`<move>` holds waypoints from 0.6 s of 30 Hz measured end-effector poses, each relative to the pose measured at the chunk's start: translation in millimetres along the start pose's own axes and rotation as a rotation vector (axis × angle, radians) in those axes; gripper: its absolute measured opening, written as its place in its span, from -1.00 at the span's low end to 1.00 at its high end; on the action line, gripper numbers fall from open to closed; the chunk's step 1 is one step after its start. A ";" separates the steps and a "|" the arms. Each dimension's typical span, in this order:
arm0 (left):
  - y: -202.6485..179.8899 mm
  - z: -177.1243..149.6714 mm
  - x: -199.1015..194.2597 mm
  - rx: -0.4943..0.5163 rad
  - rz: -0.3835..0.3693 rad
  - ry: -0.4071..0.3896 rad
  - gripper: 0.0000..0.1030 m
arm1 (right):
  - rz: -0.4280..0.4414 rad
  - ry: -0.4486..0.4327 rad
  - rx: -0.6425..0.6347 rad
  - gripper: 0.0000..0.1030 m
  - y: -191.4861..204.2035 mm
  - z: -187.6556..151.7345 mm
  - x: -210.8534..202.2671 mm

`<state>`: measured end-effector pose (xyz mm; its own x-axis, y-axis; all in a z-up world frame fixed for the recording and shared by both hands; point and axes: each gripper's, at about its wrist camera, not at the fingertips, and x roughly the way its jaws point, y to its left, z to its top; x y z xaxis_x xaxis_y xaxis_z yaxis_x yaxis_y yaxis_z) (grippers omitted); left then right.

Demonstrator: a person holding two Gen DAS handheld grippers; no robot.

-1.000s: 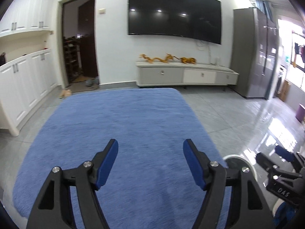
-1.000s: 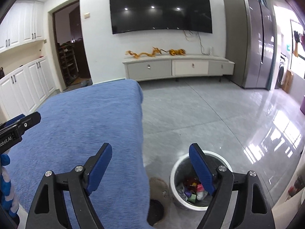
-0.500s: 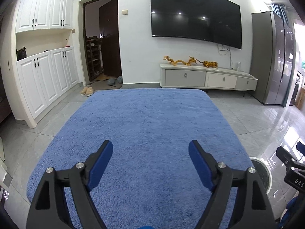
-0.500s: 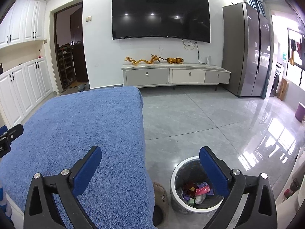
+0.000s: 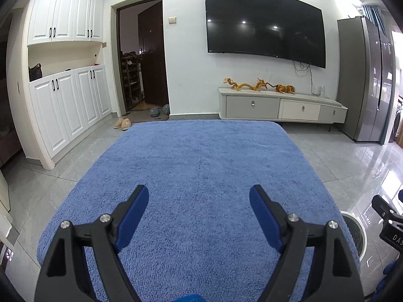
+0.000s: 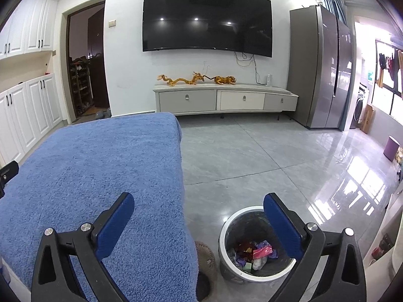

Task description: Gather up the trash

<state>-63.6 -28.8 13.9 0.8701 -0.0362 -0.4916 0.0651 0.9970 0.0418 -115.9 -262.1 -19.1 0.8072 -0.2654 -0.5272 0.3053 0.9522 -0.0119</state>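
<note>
Our left claw (image 5: 199,196) spread wide over the blue worktop (image 5: 201,156), nothing in it, our right claw (image 6: 199,202) just opened wide, empty, above the trash bin (image 6: 254,246) on the floor

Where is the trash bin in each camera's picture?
Left wrist view: only a slice of the trash bin shows, low at the right edge, past the blue cloth's right side.
Right wrist view: the trash bin stands on the floor, bottom centre-right, with trash inside.
Shared landmark: the wall TV above the golden dragon figurines.

bin (image 5: 354,234) mostly hidden, trash (image 6: 254,251) items indistinct
</note>
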 end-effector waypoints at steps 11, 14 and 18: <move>-5.2 -1.4 -1.3 0.017 -0.006 -0.009 0.58 | -0.049 -0.054 0.022 1.00 -11.9 1.3 -8.0; -7.0 -1.2 -2.3 0.024 -0.006 -0.013 0.58 | -0.054 -0.057 0.027 1.00 -14.9 2.0 -8.2; -7.8 -1.7 -3.4 0.025 -0.007 -0.013 0.58 | -0.061 -0.063 0.033 1.00 -17.1 1.2 -9.4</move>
<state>-67.9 -36.3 13.7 0.8760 -0.0439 -0.4803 0.0830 0.9947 0.0604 -128.1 -276.1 -12.9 0.8164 -0.3326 -0.4720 0.3705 0.9287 -0.0136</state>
